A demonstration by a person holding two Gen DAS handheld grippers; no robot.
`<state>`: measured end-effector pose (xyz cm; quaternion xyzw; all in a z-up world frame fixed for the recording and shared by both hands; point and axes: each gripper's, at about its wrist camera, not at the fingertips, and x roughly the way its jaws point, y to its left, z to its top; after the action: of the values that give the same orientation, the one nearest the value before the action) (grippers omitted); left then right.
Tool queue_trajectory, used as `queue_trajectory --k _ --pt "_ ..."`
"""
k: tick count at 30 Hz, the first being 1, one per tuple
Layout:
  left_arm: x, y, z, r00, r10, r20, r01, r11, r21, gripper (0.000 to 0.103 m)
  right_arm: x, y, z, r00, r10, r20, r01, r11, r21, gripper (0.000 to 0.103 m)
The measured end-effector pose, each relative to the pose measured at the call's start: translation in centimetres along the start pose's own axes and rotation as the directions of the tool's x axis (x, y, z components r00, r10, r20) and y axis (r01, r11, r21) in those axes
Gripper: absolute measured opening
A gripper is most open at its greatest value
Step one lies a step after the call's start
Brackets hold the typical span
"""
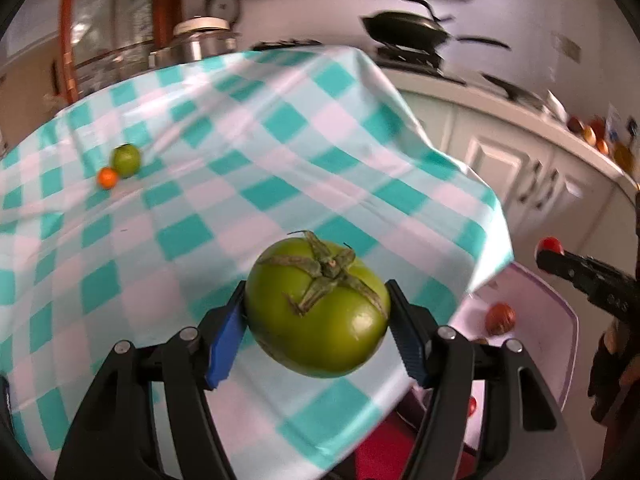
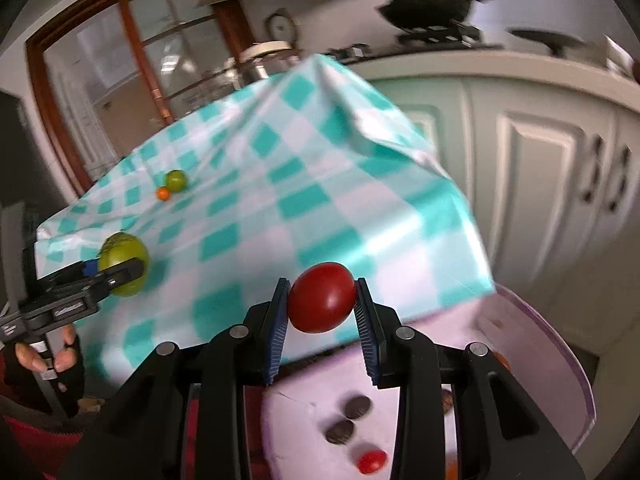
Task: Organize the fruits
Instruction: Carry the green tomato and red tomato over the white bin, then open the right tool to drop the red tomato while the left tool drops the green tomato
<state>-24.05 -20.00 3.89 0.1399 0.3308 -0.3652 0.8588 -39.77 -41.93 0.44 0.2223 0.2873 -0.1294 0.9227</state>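
Observation:
My left gripper [image 1: 316, 294] is shut on a big green tomato [image 1: 318, 308] with a dry stalk, held above the teal checked tablecloth [image 1: 240, 160]. My right gripper [image 2: 322, 292] is shut on a red tomato [image 2: 322, 298] over the table's near corner. Each gripper shows in the other view: the left gripper [image 2: 120, 276] with the green tomato [image 2: 122, 254], and the right gripper [image 1: 560, 258] with the red tomato [image 1: 550, 244]. A small green fruit [image 1: 126, 160] and a small orange fruit [image 1: 107, 178] lie together at the far left of the cloth.
A pale pink tray [image 2: 540, 340] sits below the table's corner with two dark round fruits [image 2: 348, 418] and a small red tomato [image 2: 372, 462]. Behind are white cabinets [image 2: 540, 180], a wok on a stove [image 1: 404, 28] and a steel pot [image 1: 200, 40].

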Motion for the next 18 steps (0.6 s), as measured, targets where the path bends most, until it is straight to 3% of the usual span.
queue_trajectory --k 3,8,11,14,18 --pt "0.7 -2.2 -0.4 0.999 -0.027 -0.028 0.028 0.998 0.051 0.066 -0.1 -2.5 -1.1 0.999 -0.041 -0.008 0.041 0.998 0.040 0.033" --pt "0.9 -6.5 -0.8 0.990 -0.130 -0.050 0.136 0.978 0.160 0.066 0.4 -5.5 -2.3 0.995 -0.083 -0.047 0.087 0.993 0.084 0.033" --pt "0.9 -9.8 -1.2 0.971 -0.230 -0.070 0.240 0.938 0.250 0.066 1.5 -6.9 -2.9 0.988 -0.116 -0.100 0.124 0.989 0.078 0.033" --pt "2.1 -13.4 -2.4 0.931 -0.330 -0.157 0.364 0.871 0.329 0.066 3.6 -8.4 -3.5 0.972 -0.154 -0.177 0.166 0.985 0.050 0.033" --pt "5.2 -17.5 -4.7 0.890 -0.344 -0.298 0.445 0.798 0.407 0.066 8.0 -9.3 -4.2 0.923 -0.229 -0.310 0.220 0.973 -0.064 0.033"
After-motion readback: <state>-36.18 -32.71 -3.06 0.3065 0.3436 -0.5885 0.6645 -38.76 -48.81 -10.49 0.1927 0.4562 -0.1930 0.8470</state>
